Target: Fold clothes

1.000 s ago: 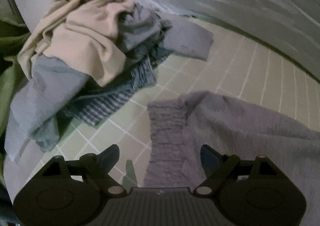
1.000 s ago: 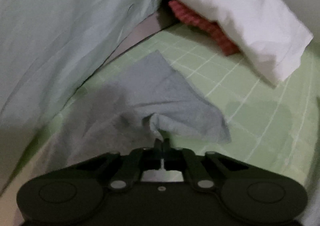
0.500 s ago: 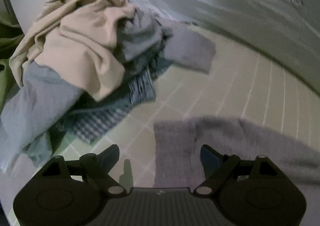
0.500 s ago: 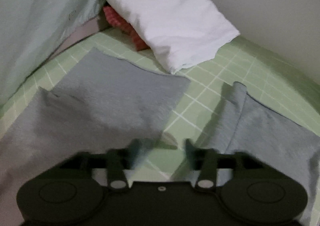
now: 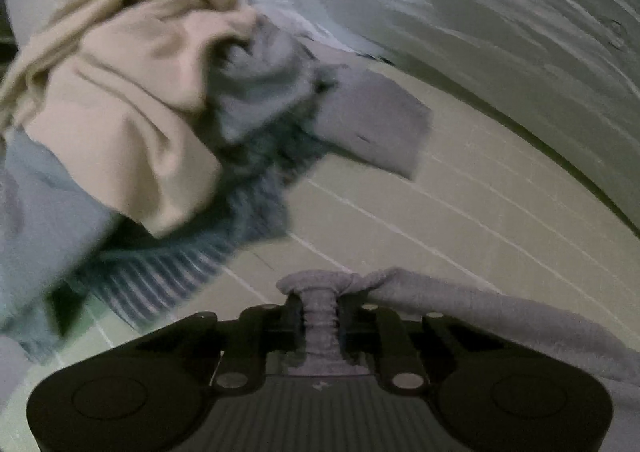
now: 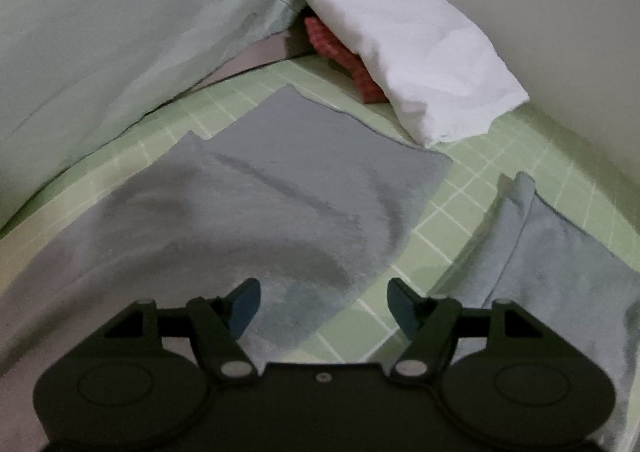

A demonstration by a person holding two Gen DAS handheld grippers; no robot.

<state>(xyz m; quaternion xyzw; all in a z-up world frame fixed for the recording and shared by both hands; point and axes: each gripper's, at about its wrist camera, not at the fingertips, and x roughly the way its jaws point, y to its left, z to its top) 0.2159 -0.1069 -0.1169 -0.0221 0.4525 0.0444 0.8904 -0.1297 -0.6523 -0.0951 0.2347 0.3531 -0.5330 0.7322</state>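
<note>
A grey garment (image 6: pixel 304 188) lies spread flat on the green checked bedsheet (image 6: pixel 460 204), with another grey part (image 6: pixel 560 252) of cloth lying to the right. My right gripper (image 6: pixel 324 302) hovers open just above the near edge of the flat part, holding nothing. In the left wrist view my left gripper (image 5: pixel 320 312) is shut on the ribbed waistband of the grey garment (image 5: pixel 480 304), which trails off to the right. Beyond it sits a heap of unfolded clothes (image 5: pixel 152 124): beige, grey and blue striped pieces.
A white pillow (image 6: pixel 408 52) lies over a red checked cloth (image 6: pixel 340 56) at the head of the bed. A pale green blanket (image 6: pixel 120 44) bunches along the left and also rises behind the sheet (image 5: pixel 480 12). A plain wall stands at right.
My left gripper went from open above the waistband to shut on it. My right gripper let go of the grey cloth, opened, and the garment now lies flat.
</note>
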